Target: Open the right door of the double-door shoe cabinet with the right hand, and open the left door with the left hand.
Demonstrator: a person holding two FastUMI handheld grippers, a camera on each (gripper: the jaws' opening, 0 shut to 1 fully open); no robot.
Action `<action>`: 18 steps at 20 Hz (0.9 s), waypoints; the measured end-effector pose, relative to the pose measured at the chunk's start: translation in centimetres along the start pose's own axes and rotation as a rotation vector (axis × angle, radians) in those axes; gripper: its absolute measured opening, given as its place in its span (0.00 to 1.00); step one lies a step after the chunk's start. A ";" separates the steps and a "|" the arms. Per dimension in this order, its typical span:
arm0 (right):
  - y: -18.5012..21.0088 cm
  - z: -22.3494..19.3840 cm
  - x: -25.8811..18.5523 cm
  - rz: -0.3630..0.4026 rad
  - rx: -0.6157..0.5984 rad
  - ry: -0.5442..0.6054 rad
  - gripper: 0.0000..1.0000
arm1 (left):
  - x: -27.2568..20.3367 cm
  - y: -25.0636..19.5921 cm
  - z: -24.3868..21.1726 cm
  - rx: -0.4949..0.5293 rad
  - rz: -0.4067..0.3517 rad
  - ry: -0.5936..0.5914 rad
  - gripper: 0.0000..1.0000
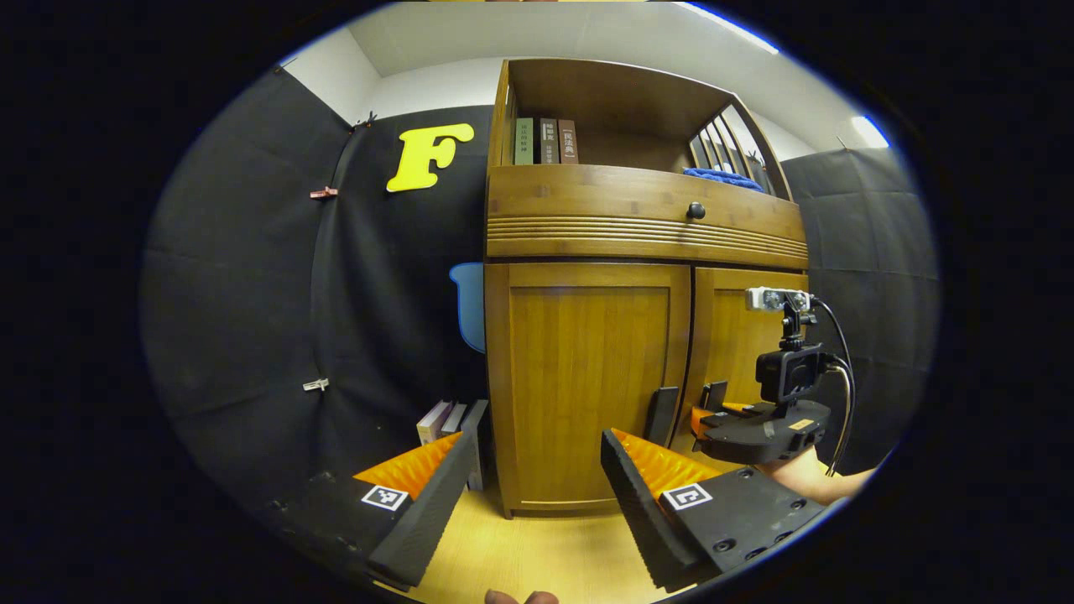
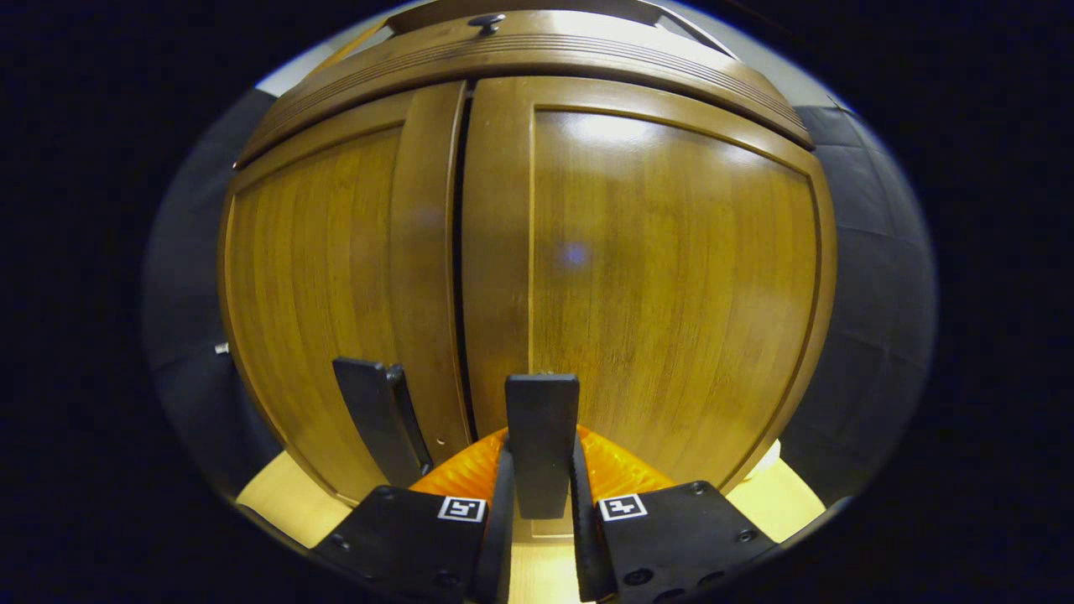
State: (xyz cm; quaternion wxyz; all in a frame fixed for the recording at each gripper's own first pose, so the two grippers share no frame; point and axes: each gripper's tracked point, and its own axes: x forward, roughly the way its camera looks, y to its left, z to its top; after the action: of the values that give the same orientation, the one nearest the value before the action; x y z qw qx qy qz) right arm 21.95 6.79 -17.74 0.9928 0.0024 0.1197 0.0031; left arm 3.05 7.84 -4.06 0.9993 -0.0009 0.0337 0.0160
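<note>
The wooden shoe cabinet (image 1: 587, 377) stands ahead with both doors flush. In the left gripper view my left gripper (image 1: 537, 495) is open with nothing between its fingers, a short way back from the left door (image 1: 587, 369). That door's dark vertical handle (image 1: 660, 415) is beyond my right finger. Farther right, the right gripper (image 1: 759, 428), held by a hand, is at the right door's handle (image 1: 713, 394). In the right gripper view my right gripper (image 2: 541, 482) is shut on the right door's handle (image 2: 542, 419), low on the right door (image 2: 671, 294). The left door's handle (image 2: 377, 419) is beside it.
A drawer with a dark knob (image 1: 696, 210) runs above the doors. The open shelf on top holds three books (image 1: 545, 141) and a blue cloth (image 1: 722, 177). Several books (image 1: 449, 419) lean by the cabinet's left side on the pale wood floor (image 1: 545, 554). Black cloth walls flank the cabinet.
</note>
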 end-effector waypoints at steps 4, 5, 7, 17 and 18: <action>0.1 0.1 -0.1 0.022 0.001 0.007 0.23 | -0.8 0.0 0.2 -0.008 0.010 -0.004 0.94; 0.2 0.2 -0.2 0.036 0.004 0.008 0.23 | -1.0 0.0 0.2 -0.007 0.015 -0.005 0.94; 0.2 0.2 0.0 0.065 0.003 0.011 0.23 | -1.6 -0.2 0.2 -0.007 0.021 -0.007 0.94; 0.2 0.4 -0.2 0.149 0.012 0.012 0.22 | -4.1 -3.3 0.7 -0.004 0.018 -0.013 0.94; 0.2 0.5 -0.2 0.149 0.016 0.013 0.22 | -4.2 -3.7 0.8 0.000 0.016 -0.014 0.94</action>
State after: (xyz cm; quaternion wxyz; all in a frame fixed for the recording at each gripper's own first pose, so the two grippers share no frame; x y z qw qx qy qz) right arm 21.85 6.94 -17.23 0.9889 0.0194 0.1257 0.0762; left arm -0.93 4.03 -2.97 0.9994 -0.0005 0.0266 0.0241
